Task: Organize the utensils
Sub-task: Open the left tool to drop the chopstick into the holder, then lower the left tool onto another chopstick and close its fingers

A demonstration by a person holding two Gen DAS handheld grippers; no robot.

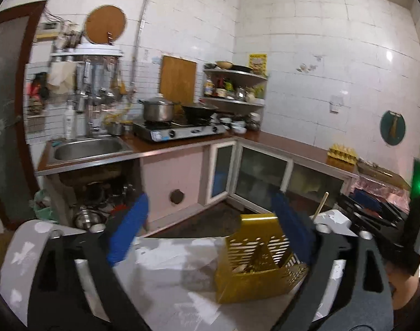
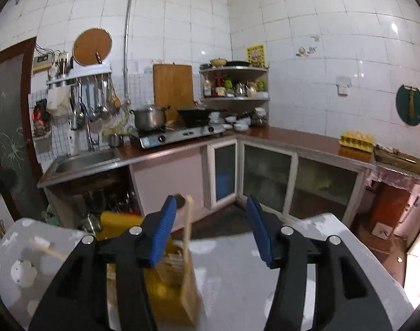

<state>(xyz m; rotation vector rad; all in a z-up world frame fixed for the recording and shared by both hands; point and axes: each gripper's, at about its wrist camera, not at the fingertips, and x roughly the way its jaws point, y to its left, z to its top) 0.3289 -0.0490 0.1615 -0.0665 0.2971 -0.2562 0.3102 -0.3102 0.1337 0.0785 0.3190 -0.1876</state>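
gold perforated holder (image 1: 258, 256) sits on the tabletop (image 1: 165, 275); wooden spatula (image 2: 188, 251) stands in it. left gripper (image 1: 210, 234) and right gripper (image 2: 211, 231) both released, empty. next: fetch another utensil.

The left tool (image 1: 207, 231) stands wide open above the table (image 1: 160, 284), nothing between its blue pads (image 1: 128, 231). A gold perforated utensil holder (image 1: 258, 256) sits near the table's far edge, just inside the right pad. A wooden stick (image 1: 320, 205) rises beyond it, beside the right tool (image 1: 375, 212).
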